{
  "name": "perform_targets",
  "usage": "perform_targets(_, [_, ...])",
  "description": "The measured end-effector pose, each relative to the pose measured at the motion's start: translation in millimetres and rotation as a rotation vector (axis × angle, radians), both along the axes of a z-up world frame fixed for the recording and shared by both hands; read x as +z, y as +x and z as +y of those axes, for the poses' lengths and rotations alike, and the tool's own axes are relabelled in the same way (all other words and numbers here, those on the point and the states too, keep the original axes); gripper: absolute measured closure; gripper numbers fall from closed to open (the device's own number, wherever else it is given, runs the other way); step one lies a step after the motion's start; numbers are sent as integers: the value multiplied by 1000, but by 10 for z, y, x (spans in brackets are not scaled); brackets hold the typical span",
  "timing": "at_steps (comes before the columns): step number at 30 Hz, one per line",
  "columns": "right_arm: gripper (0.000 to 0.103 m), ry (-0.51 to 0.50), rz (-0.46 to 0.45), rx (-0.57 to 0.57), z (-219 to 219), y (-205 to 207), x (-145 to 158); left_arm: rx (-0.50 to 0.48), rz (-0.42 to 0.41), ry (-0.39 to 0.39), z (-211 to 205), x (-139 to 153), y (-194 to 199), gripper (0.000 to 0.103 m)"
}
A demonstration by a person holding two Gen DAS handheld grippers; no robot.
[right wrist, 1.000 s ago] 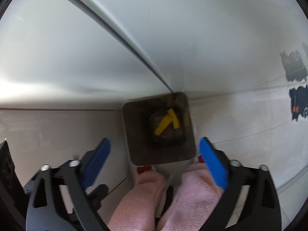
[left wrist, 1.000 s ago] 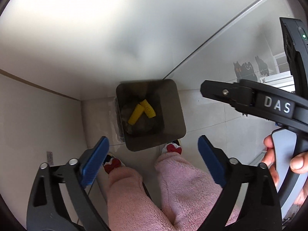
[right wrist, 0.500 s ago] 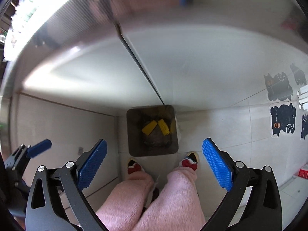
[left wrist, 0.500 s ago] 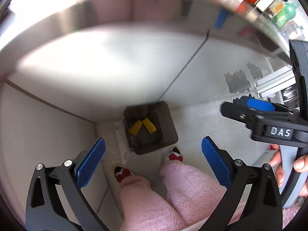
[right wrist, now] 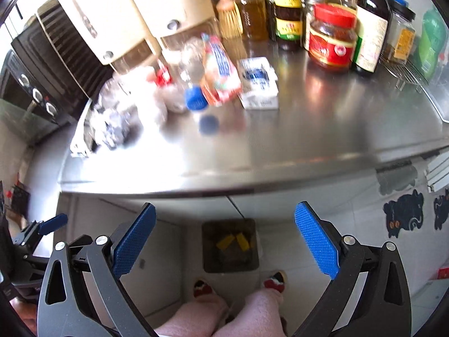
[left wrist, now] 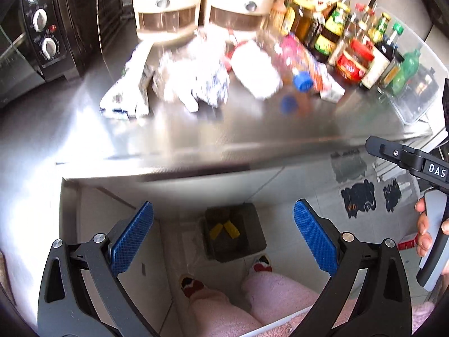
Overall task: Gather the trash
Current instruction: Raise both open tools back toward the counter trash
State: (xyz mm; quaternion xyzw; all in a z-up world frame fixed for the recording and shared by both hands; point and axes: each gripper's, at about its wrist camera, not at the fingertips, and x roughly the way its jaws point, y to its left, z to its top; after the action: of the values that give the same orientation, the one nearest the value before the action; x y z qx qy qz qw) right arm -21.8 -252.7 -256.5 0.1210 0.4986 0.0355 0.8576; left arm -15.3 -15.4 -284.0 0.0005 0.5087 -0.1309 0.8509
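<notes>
Trash lies in a loose heap on the steel counter [left wrist: 252, 129], in front of two cream appliances: a crumpled foil-and-paper wad [left wrist: 193, 81], a flattened white carton [left wrist: 126, 95], a clear plastic bottle with a blue cap [right wrist: 196, 99] lying on its side, and a small white carton with blue print [right wrist: 259, 84] touching a pink and orange snack wrapper [right wrist: 221, 75]. The bin [left wrist: 234, 231] stands on the floor below the counter edge, between our slippers, with two yellow pieces [left wrist: 224, 229] already inside

We hold the left gripper [left wrist: 223, 238] and the right gripper [right wrist: 224, 241] over the bin, both with jaws spread wide and nothing between the pads. The step in hand, as we judge it, is reaching up for the next piece. We would take one item per gripper: the right on the bottle, near its side, pinching across the body rather than the slippery cap; the left on the foil wad, closing gently so it does not tear apart. We should keep clear of the jars and sauce bottles [right wrist: 334, 39] at the back

Readable writing is scarce: "DAS" on the right gripper's body in the left view; the jar labels are too blurred to read
</notes>
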Motion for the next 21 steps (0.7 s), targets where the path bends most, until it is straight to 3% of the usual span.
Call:
perform_targets(11, [4, -86, -90, 26, -50, 789, 321, 6, -64, -31, -10, 373, 674, 14])
perform_targets(16, [31, -58, -52, 38, -144, 1148, 215, -19, -69, -31, -78, 355, 941, 24])
perform_targets(21, [47, -61, -4, 58, -169, 1320, 57, -31, -43, -23, -136, 252, 1154, 36])
